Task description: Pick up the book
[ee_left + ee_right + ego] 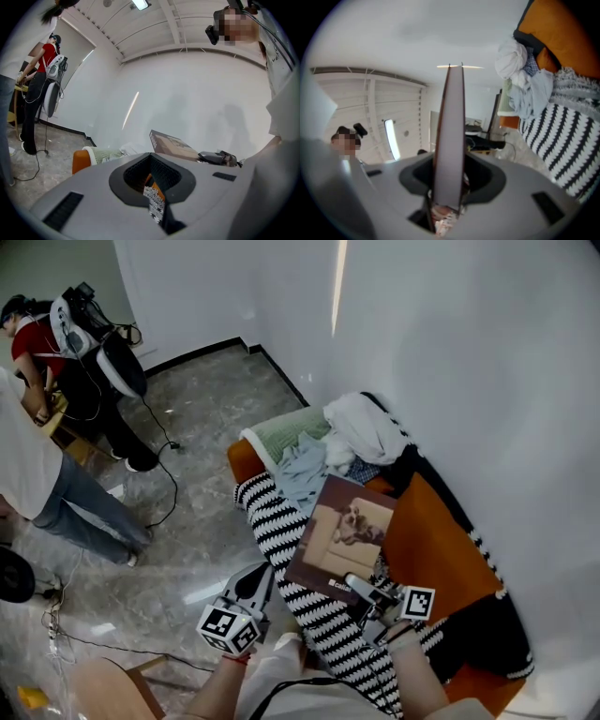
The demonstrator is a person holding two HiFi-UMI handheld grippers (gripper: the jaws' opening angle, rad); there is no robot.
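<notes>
The book (pixel 342 532) has a brown cover with a picture of a dog. It is lifted off the sofa, tilted, above the striped blanket (pixel 281 521). My right gripper (pixel 363 587) is shut on its near lower corner. In the right gripper view the book (pixel 450 136) stands edge-on between the jaws of the right gripper (pixel 448 192). My left gripper (pixel 255 579) hovers left of the book, apart from it, open with nothing between its jaws. The left gripper view shows the left gripper (pixel 153 187), and beyond it the raised book (pixel 174 146) with the right gripper (pixel 216 157) on it.
An orange sofa (pixel 436 549) stands against the white wall, with a pile of clothes (pixel 361 432) and a green cushion (pixel 286 432) at its far end. Two people (pixel 66 381) stand on the marble floor at the left. Cables (pixel 169 484) run across the floor. A wooden chair (pixel 112 690) is near me.
</notes>
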